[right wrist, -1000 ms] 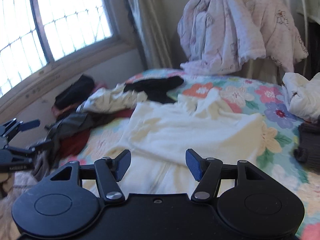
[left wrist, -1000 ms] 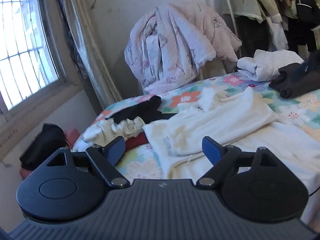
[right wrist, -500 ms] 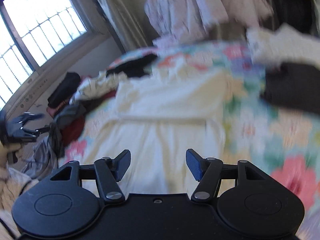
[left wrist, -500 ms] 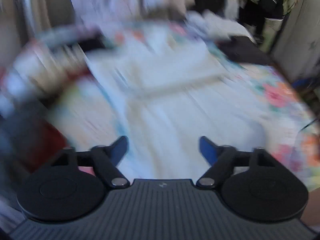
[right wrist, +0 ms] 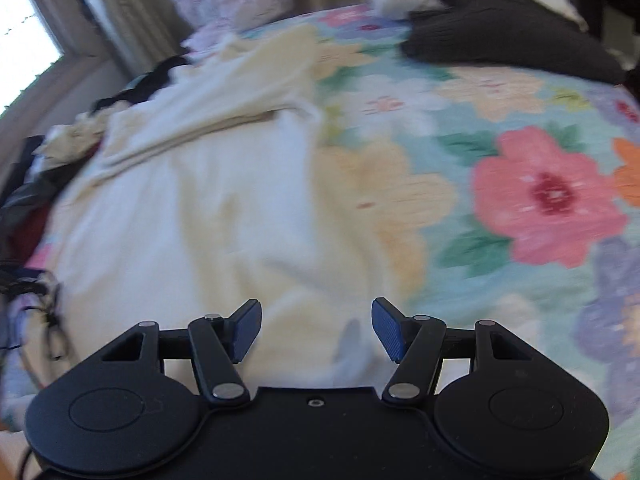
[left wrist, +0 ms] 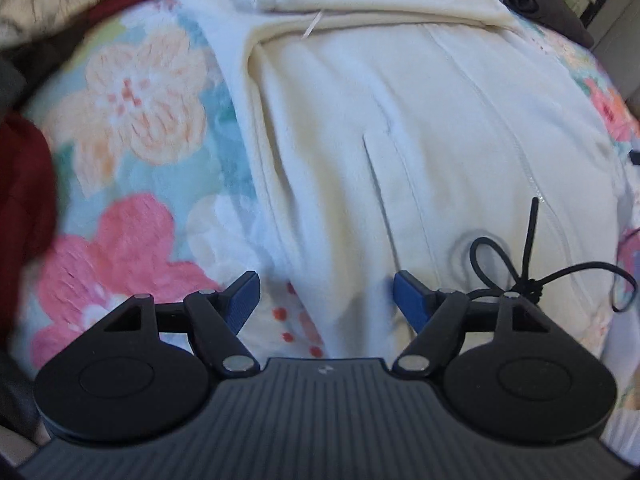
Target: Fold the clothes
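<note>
Both grippers angled down over a cream fleece zip jacket (left wrist: 400,128) spread flat on the floral bedspread (left wrist: 132,128).

The left gripper (left wrist: 326,294) and right gripper (right wrist: 316,330) have their blue fingers apart, gripping nothing. A black elastic cord (left wrist: 516,264) trails by the left one. A dark knitted garment (right wrist: 500,28) lies beyond; a dark red cloth (left wrist: 24,184) and crumpled clothes (right wrist: 68,140) crowd the left edge.

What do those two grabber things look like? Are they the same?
Nearly the same. Each is black plastic with two round discs, silver pivot pins and thin link arms ending in blue ridged fingertips. The left gripper has a grey ribbed body and a knotted black cord by one arm. The right gripper has a smooth black body with a small screw.
</note>
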Demonstrator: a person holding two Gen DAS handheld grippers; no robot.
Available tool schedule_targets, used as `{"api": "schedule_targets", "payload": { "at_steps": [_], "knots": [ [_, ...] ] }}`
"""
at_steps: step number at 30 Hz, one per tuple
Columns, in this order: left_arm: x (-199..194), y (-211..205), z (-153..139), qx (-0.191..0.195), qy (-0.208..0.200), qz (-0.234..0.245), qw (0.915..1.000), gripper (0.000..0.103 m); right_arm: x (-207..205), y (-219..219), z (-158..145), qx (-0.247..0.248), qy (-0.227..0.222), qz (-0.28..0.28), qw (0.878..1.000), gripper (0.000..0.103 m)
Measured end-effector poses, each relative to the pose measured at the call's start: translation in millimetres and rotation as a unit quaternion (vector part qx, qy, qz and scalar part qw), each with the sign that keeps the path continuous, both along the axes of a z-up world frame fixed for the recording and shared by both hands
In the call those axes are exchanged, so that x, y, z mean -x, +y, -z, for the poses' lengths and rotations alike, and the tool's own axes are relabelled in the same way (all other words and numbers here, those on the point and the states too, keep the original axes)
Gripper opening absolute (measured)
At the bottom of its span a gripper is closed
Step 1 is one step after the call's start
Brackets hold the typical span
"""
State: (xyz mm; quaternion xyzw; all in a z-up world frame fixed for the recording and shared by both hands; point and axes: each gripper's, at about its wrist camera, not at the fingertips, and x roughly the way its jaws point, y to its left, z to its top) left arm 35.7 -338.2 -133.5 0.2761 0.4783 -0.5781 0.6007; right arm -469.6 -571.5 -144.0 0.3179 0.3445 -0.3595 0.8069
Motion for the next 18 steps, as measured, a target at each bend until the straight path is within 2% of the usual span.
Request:
{"api": "schedule_targets", "payload": {
  "at_steps": [5, 8, 10, 12, 14, 15, 16, 17, 18],
  "knots": [
    [-5, 11, 7, -0.009, 0.076, 0.011, 0.9970, 0.075, 26, -13, 24, -0.020, -0.005, 0.028, 0.999, 0.067],
    [1, 16, 10, -0.020, 0.095, 0.031, 0.9948, 0.076, 37, -9, 43, -0.046, -0.023, 0.032, 0.998, 0.067],
    [6, 17, 13, -0.025, 0.090, 0.036, 0.9950, 0.078, 36, -2, 49, -0.056, -0.046, 0.024, 0.997, 0.068],
    [7, 15, 16, -0.029, 0.090, 0.030, 0.9950, 0.081, 31, 6, 54, -0.065, -0.067, 0.016, 0.996, 0.078],
    [7, 11, 19, -0.032, 0.102, 0.018, 0.9942, 0.093, 21, 11, 56, -0.059, -0.071, 0.006, 0.996, 0.081],
    [7, 9, 21, -0.034, 0.108, 0.011, 0.9936, 0.095, 15, 14, 56, -0.055, -0.069, -0.001, 0.996, 0.081],
    [13, 8, 20, -0.036, 0.090, 0.017, 0.9951, 0.092, 9, 16, 55, -0.050, -0.068, -0.010, 0.996, 0.077],
    [20, 6, 19, -0.039, 0.070, 0.025, 0.9965, 0.061, 2, 18, 55, -0.045, -0.070, -0.023, 0.996, 0.058],
    [29, 6, 11, -0.025, 0.048, 0.052, 0.9972, 0.036, -5, 20, 54, -0.041, -0.071, -0.034, 0.996, 0.028]
  ]
}}
